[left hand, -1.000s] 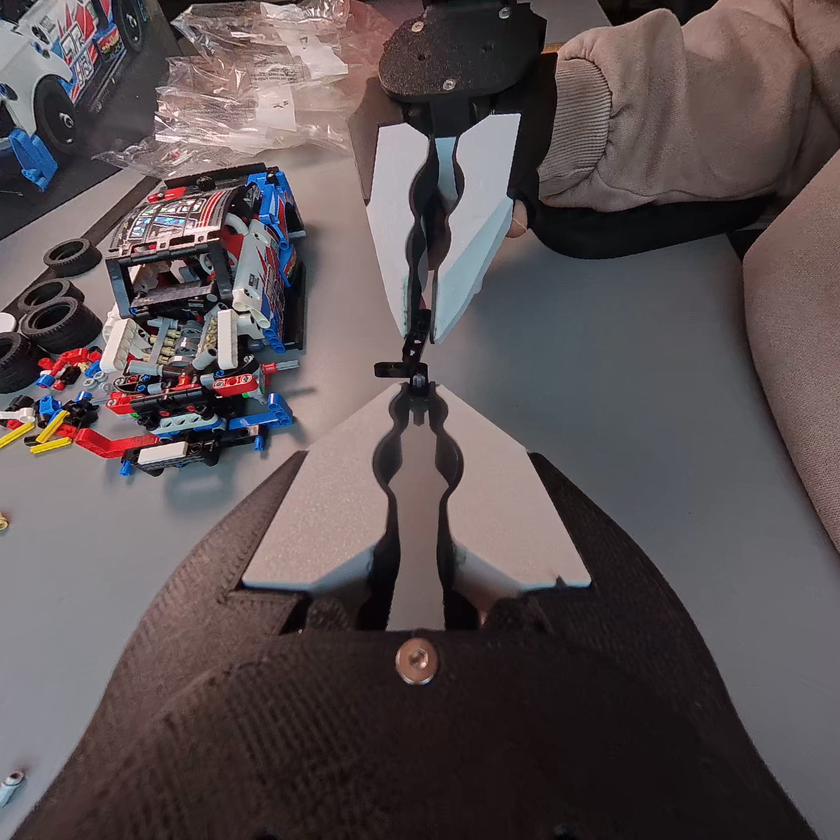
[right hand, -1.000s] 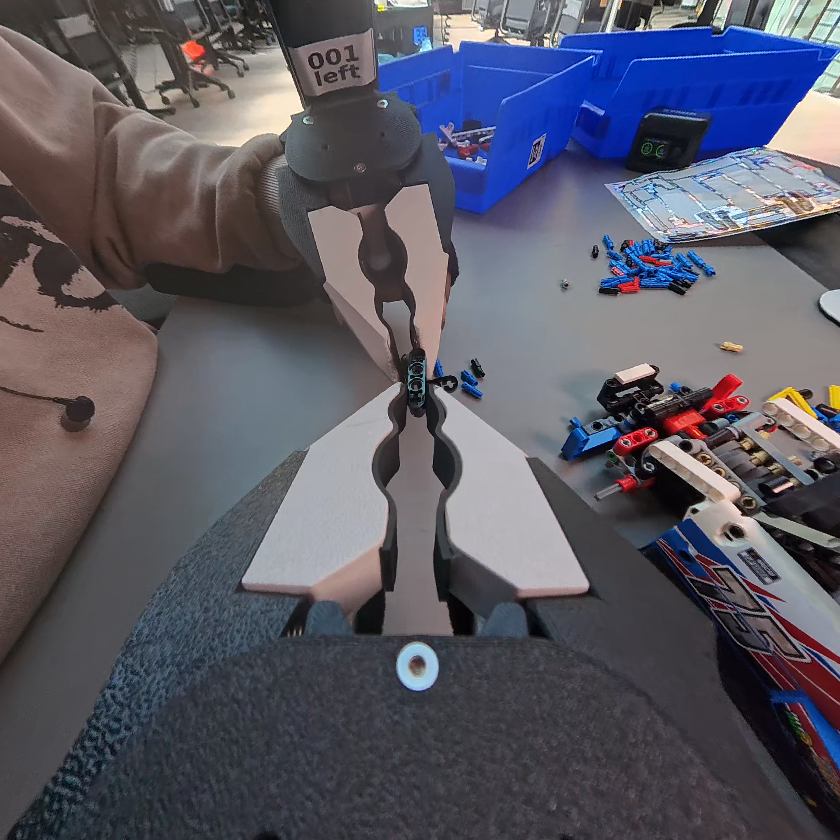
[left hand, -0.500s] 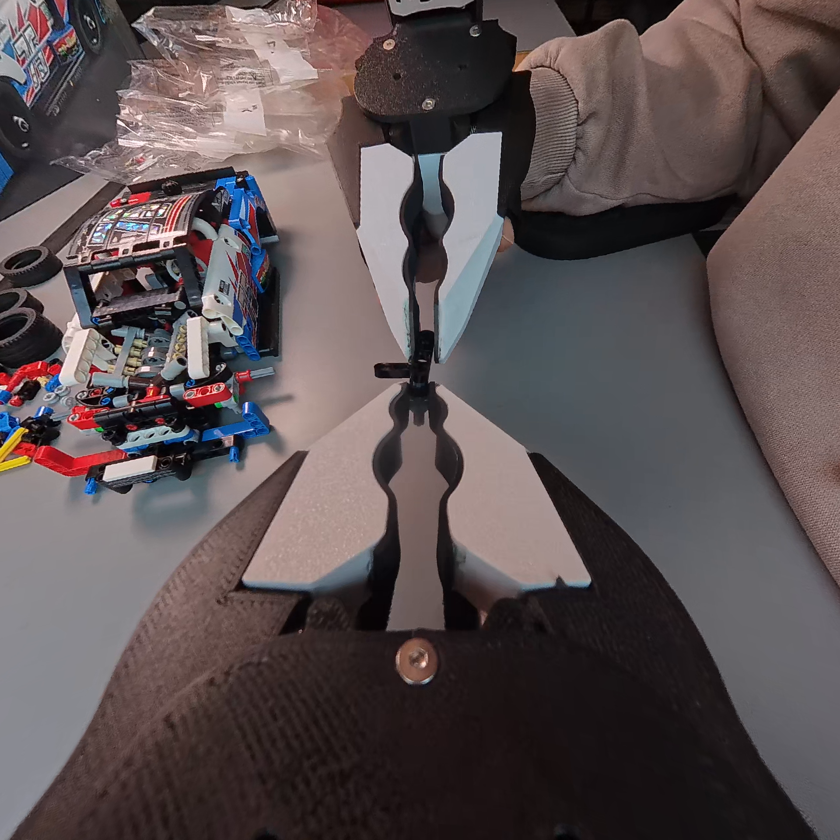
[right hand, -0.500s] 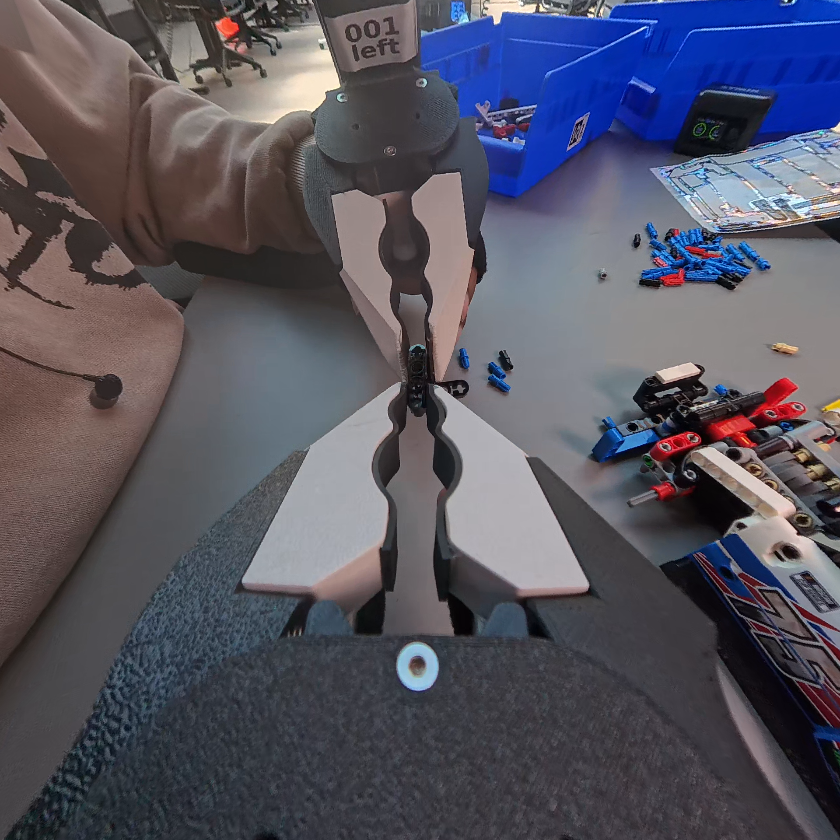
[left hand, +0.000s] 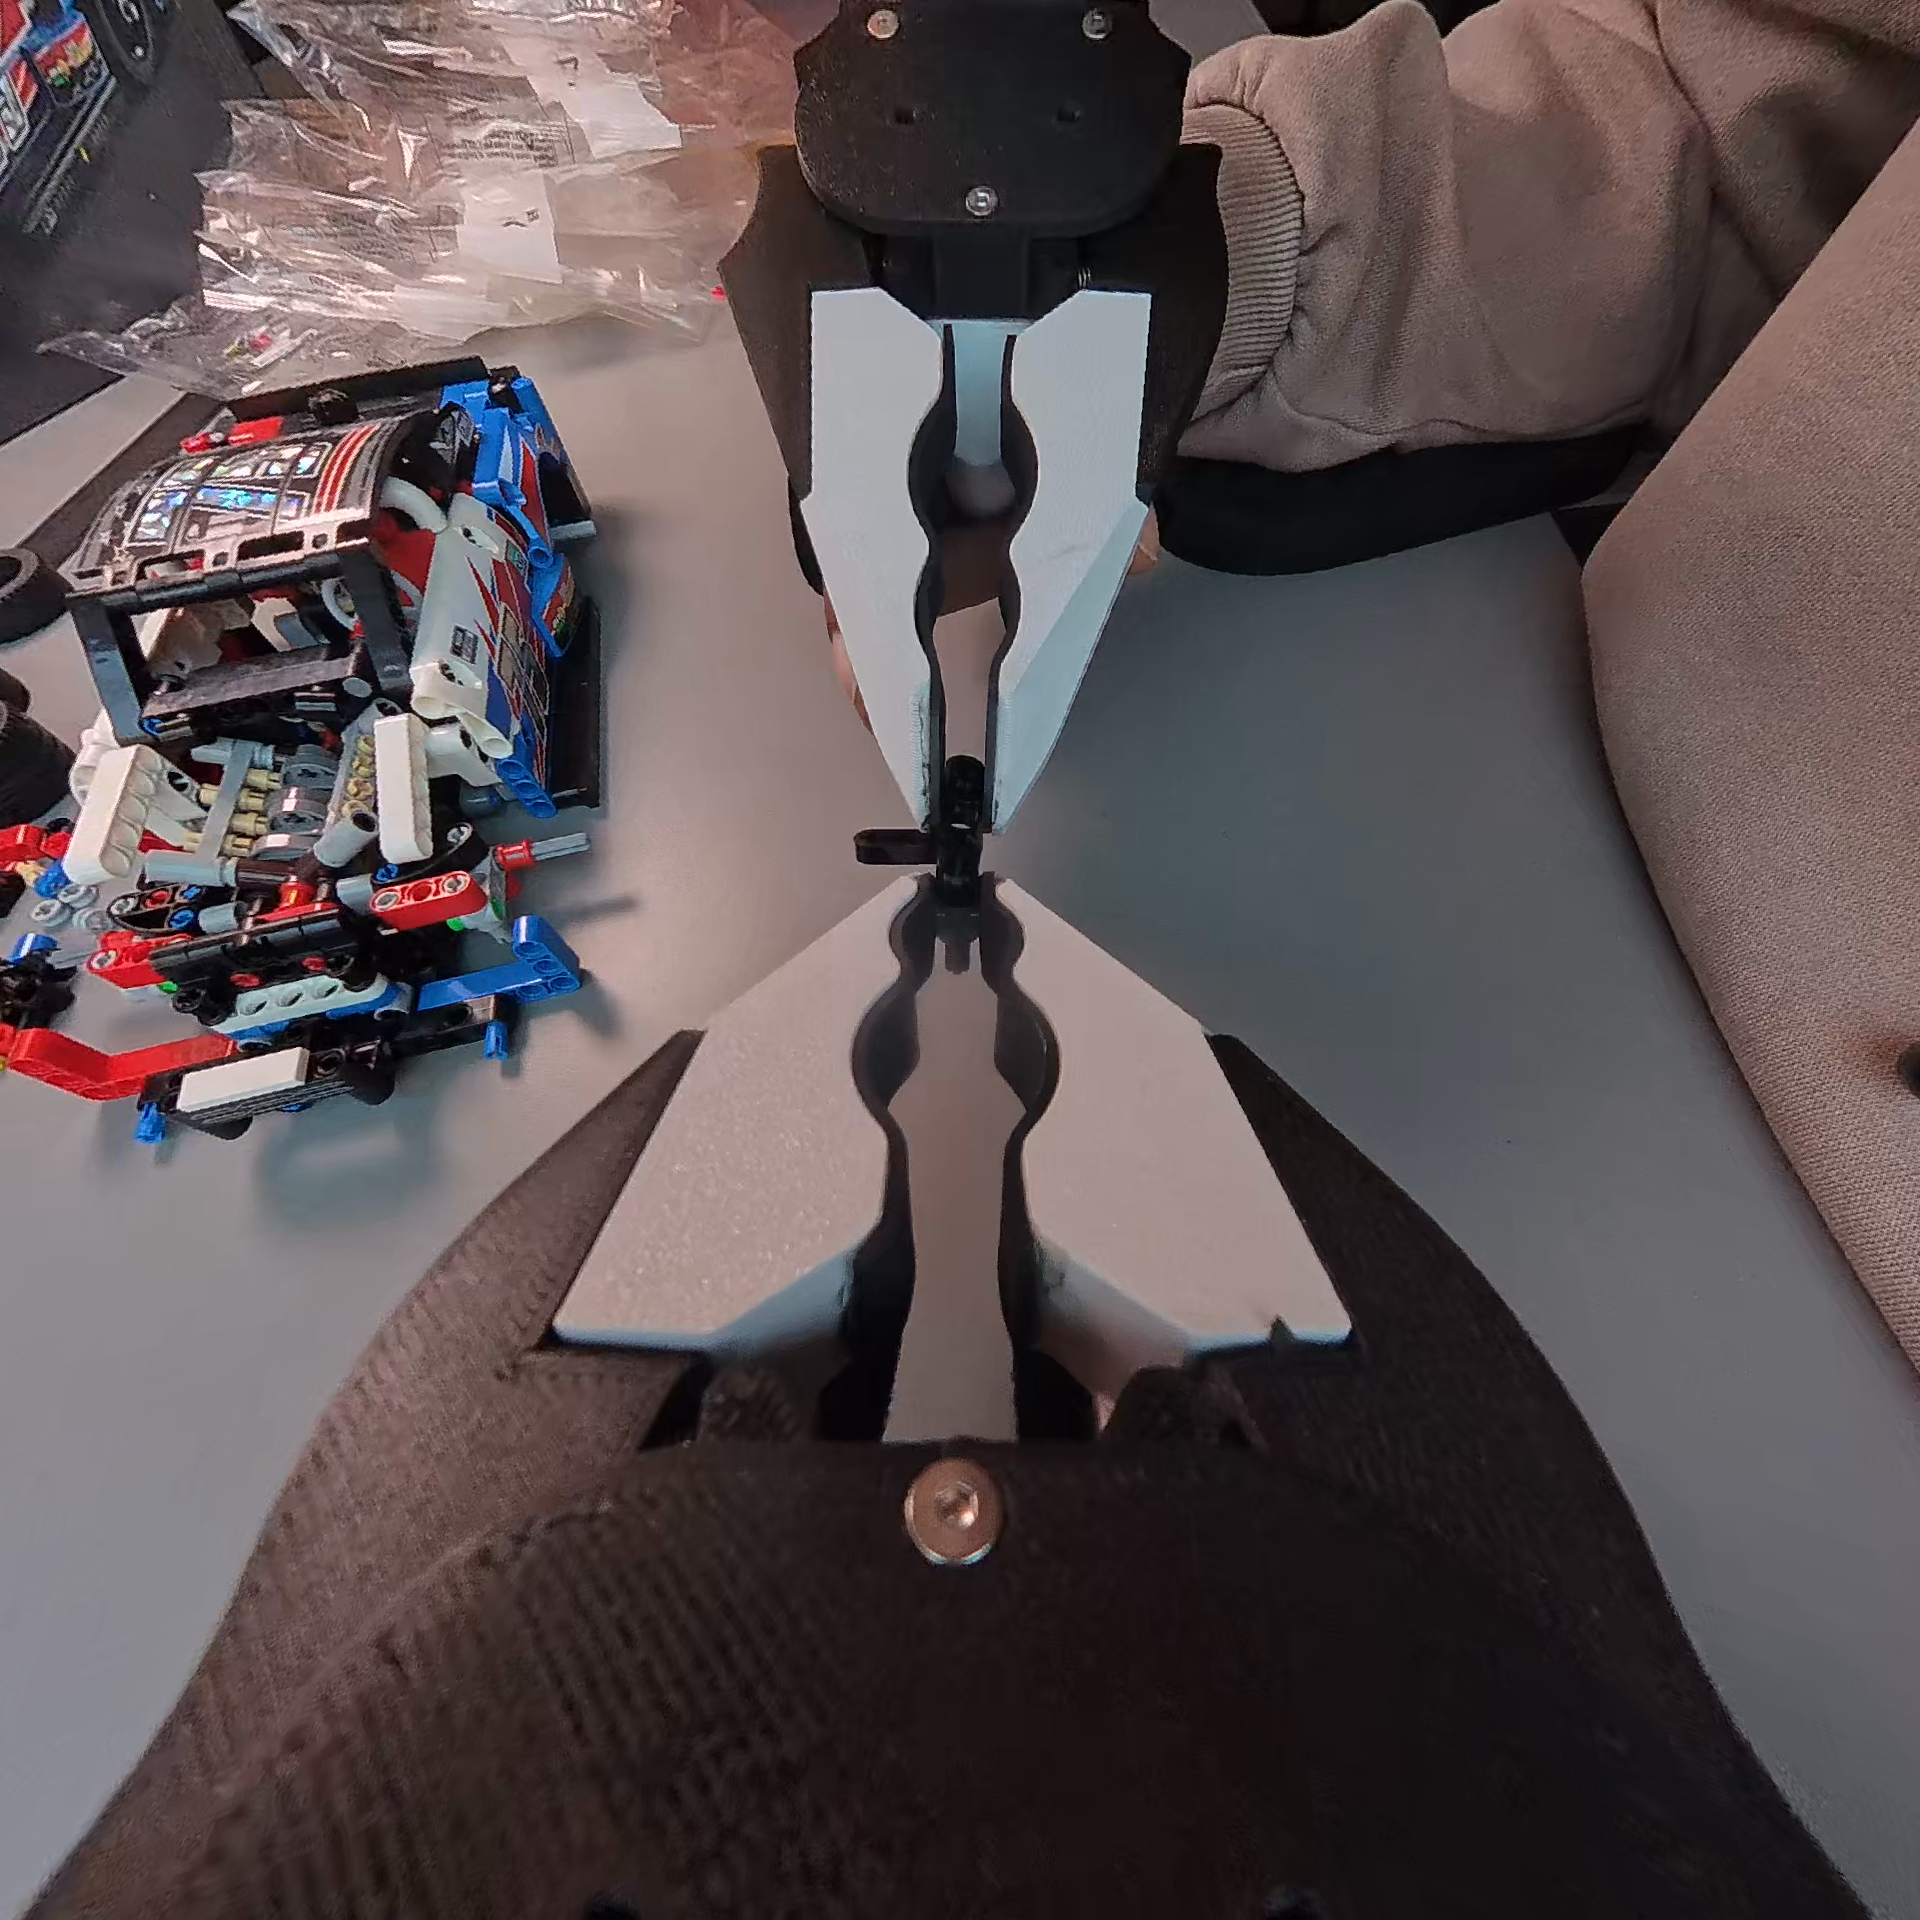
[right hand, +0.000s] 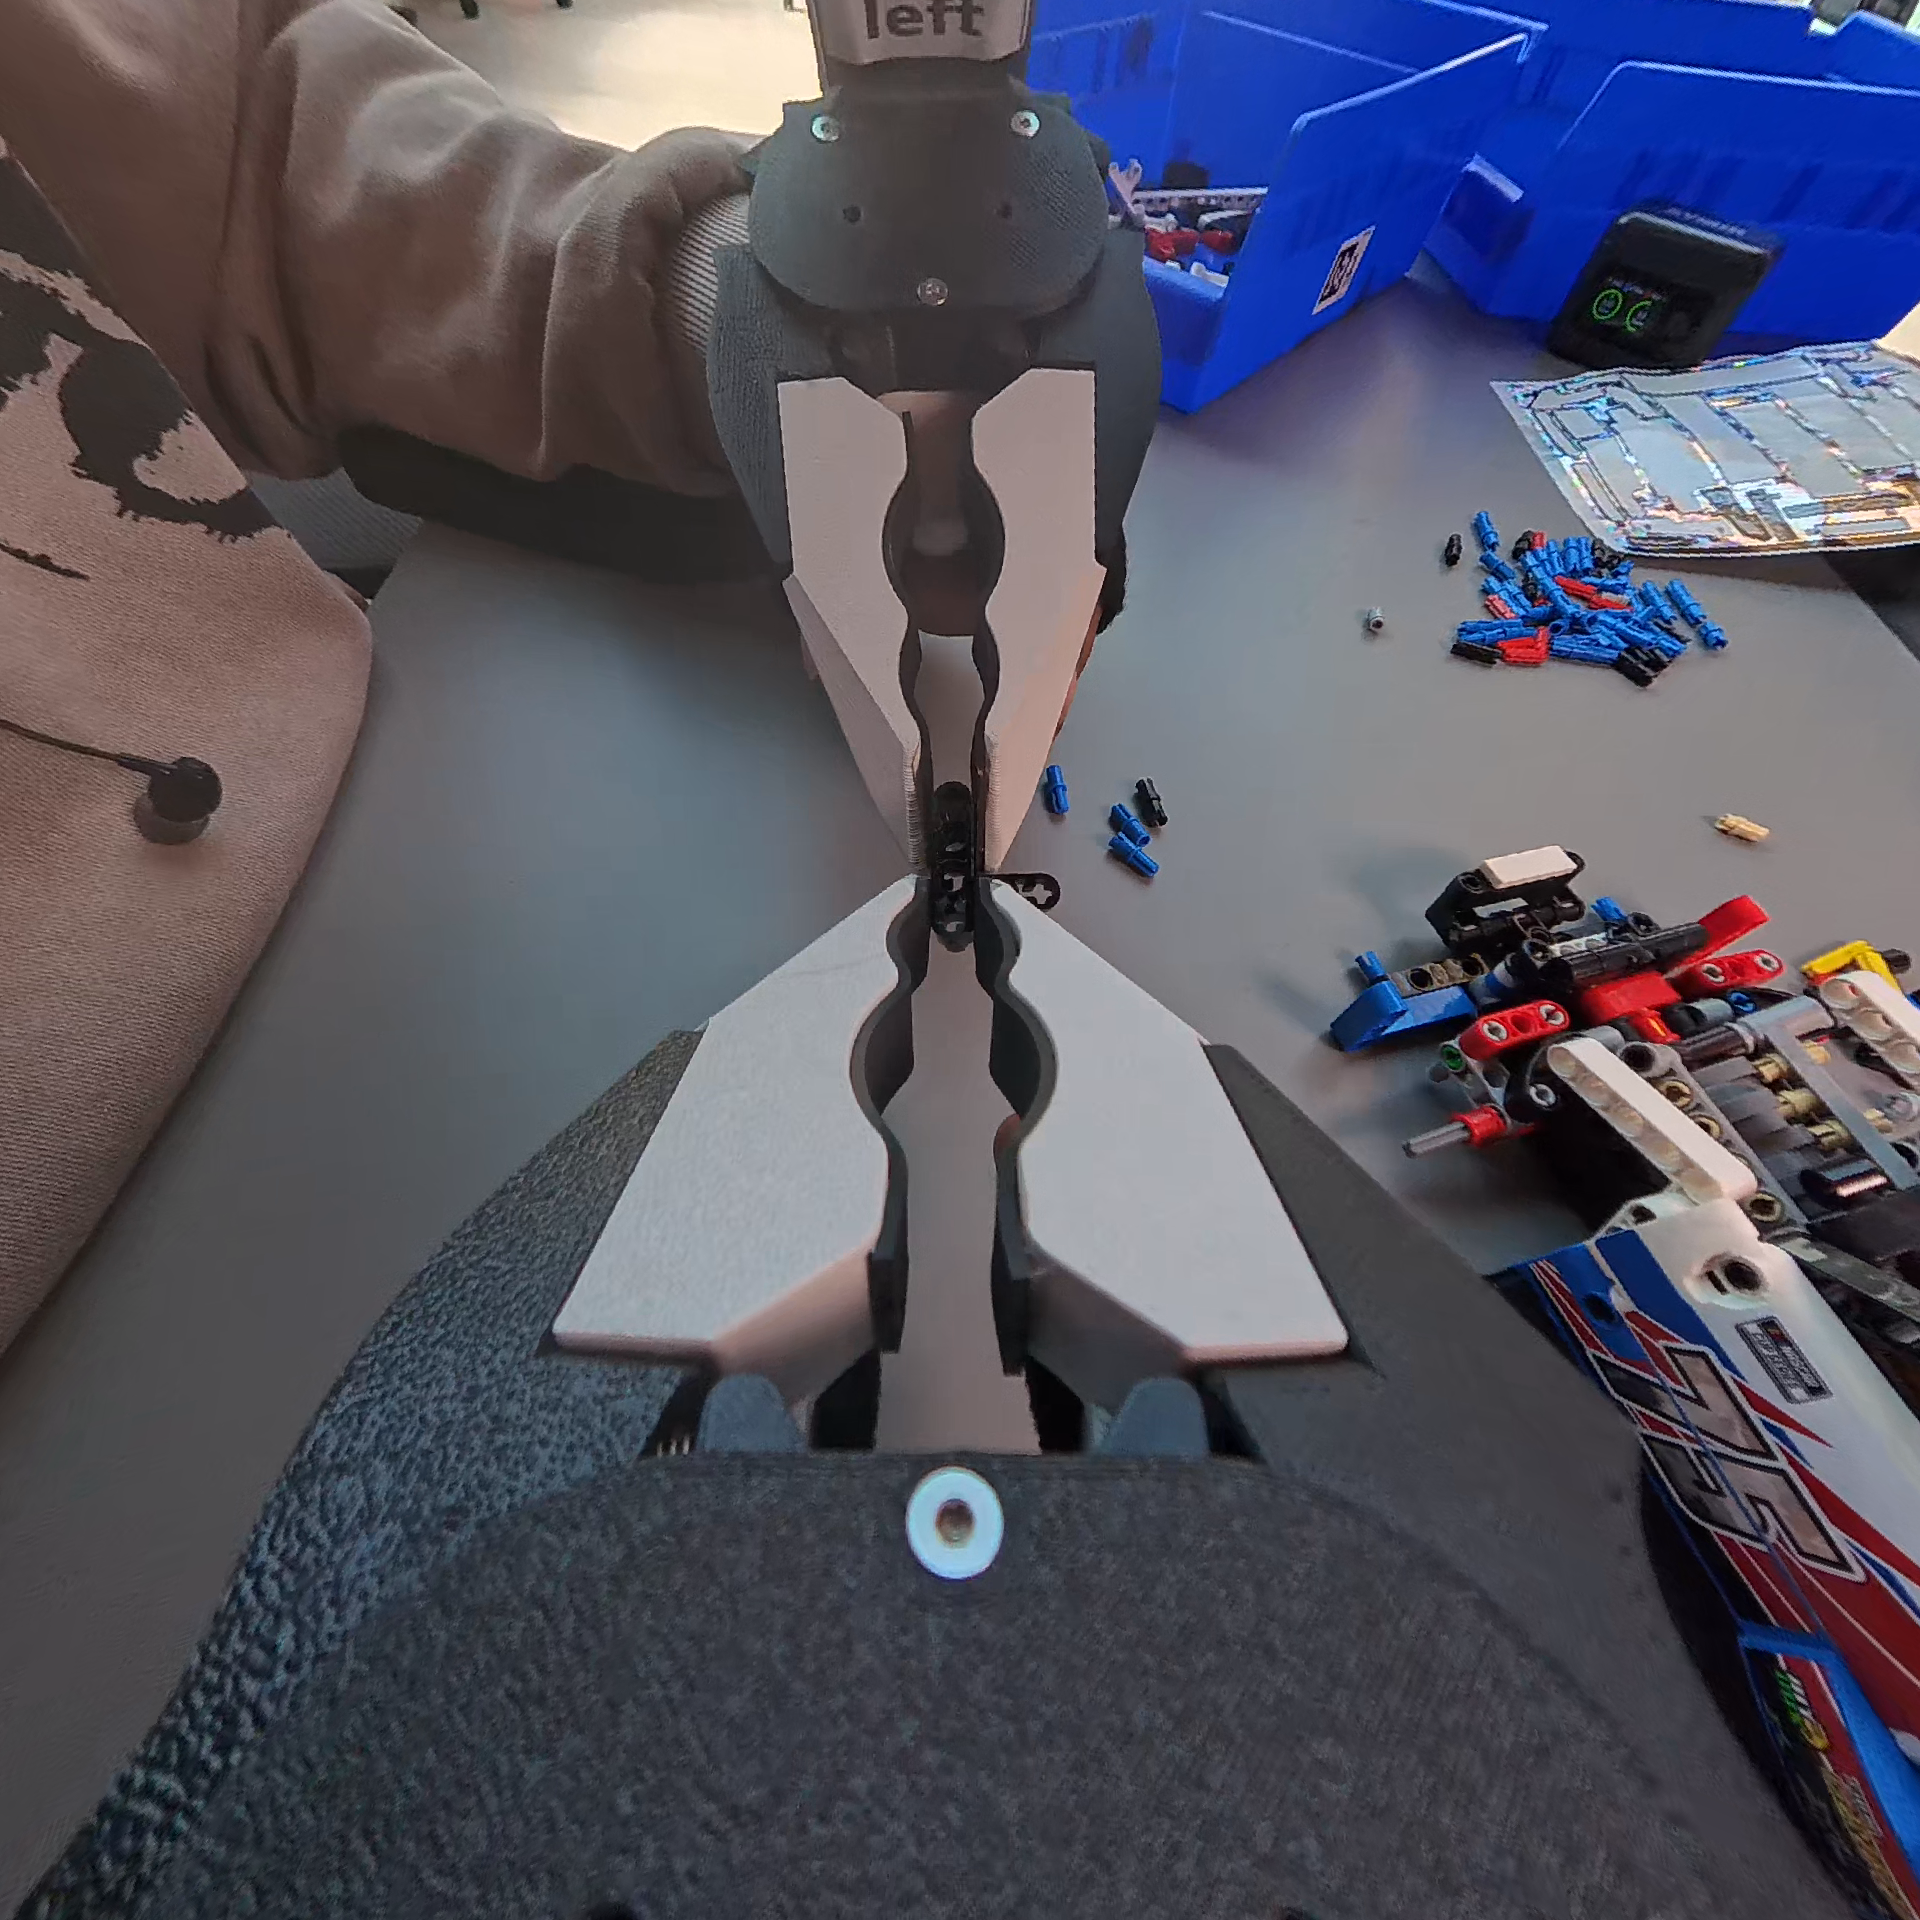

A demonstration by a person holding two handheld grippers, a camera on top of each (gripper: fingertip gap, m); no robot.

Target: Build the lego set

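Observation:
My left gripper [left hand: 956, 896] and my right gripper [right hand: 951, 906] face each other tip to tip above the grey table [left hand: 1351, 831]. Each is shut on one end of a small black lego piece assembly [left hand: 958, 831], which also shows in the right wrist view [right hand: 951, 862]. A short black arm sticks out sideways from it [right hand: 1029, 890]. In the left wrist view the right gripper [left hand: 958, 805] is straight ahead; in the right wrist view the left gripper [right hand: 951, 836] is. The half-built lego car [left hand: 312, 675] lies to my left, also seen in the right wrist view [right hand: 1714, 1143].
Clear plastic bags [left hand: 416, 208] and black tyres [left hand: 21, 592] lie beyond the car. Blue bins [right hand: 1351, 156], a black device [right hand: 1652, 291], a sticker sheet [right hand: 1714, 457], a pile of blue pins [right hand: 1579, 613] and a few loose pins [right hand: 1127, 821] are on the table. The person's sleeves and body are close by. The grippers are tip to tip, or close to it.
The two grippers have drawn closer and lined up straight, tip to tip; the right gripper is no longer tilted. The black pieces between them are pressed closer together.

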